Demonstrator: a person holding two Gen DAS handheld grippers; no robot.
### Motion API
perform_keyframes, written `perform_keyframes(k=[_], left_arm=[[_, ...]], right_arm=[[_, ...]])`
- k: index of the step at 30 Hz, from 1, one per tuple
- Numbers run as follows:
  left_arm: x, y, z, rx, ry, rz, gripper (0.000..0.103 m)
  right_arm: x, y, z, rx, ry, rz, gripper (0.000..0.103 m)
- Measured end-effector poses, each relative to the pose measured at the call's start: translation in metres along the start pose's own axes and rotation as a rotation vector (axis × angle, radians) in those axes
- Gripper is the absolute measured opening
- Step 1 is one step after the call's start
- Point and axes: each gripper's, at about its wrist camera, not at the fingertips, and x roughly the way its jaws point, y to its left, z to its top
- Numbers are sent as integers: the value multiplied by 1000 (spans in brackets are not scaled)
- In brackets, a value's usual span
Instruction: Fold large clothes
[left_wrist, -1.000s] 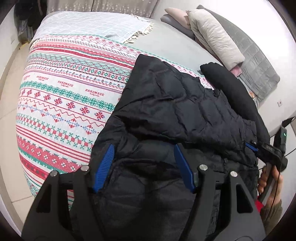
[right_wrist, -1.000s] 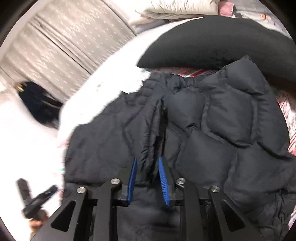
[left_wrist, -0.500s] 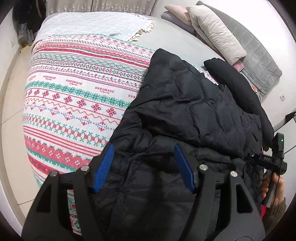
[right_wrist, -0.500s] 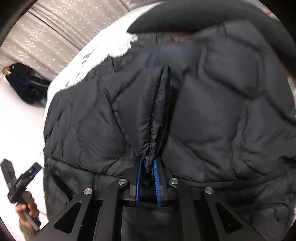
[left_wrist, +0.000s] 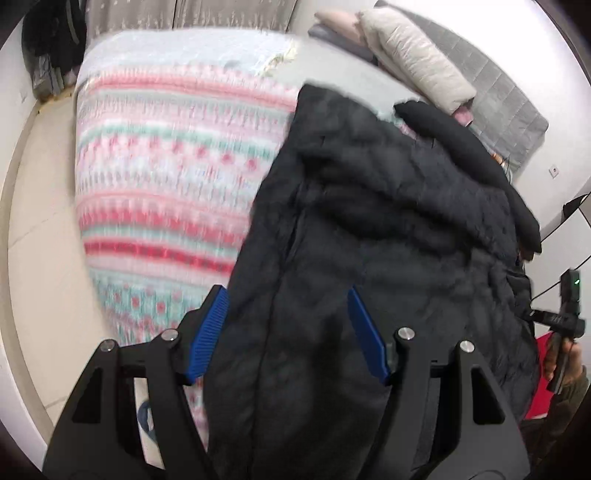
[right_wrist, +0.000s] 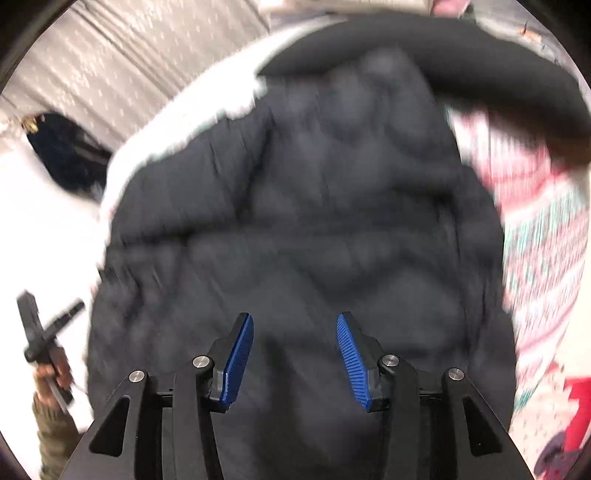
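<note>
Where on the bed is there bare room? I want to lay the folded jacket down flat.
Free: the patterned blanket, between the black jacket and the bed's floor-side edge, and the pale checked cover beyond it. Crowded: the far side, where a black cushion and pillows border the jacket.

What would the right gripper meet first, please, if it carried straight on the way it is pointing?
Most likely the black jacket: it fills the view ahead of the right gripper, whose fingers are opening with nothing pinched. Blur hides how near it lies.
</note>
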Motion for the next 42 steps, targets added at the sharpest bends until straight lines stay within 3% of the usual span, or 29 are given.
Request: perform_keyframes(k=[1,6,15,20,24,28,33,38,42], left_arm=[[6,2,-7,5,25,1,68],[1,2,-25,42,-2,55,68],[-34,44,-70,-190,23,-109,68],[-43,66,-104,-292,25,-188,68],[-33,80,-131,-406,72,-255,75],[-33,81,-143,-474,46,-310,75],[-28,77,-156,-532,41,-391,77],[-21,90,-175,-683,26,-463,78],[-16,79,-183,-693,20,-514,78]], right_arm=[[12,-7,-12,-8,38,-11,48],[-11,-16,-28,4,-50,-37,48],[-74,-71,-101,205,-170,45,57],[-93,-99,-144,304,-214,38,61],[-93,-123,-175,424,-207,55,61],[-88,-143,-203,569,-192,190,64],[-82,-141,-221,573,-170,221,68],[-76,-146,-239,640,-178,216,71],[-68,-141,-242,657,-170,232,71]])
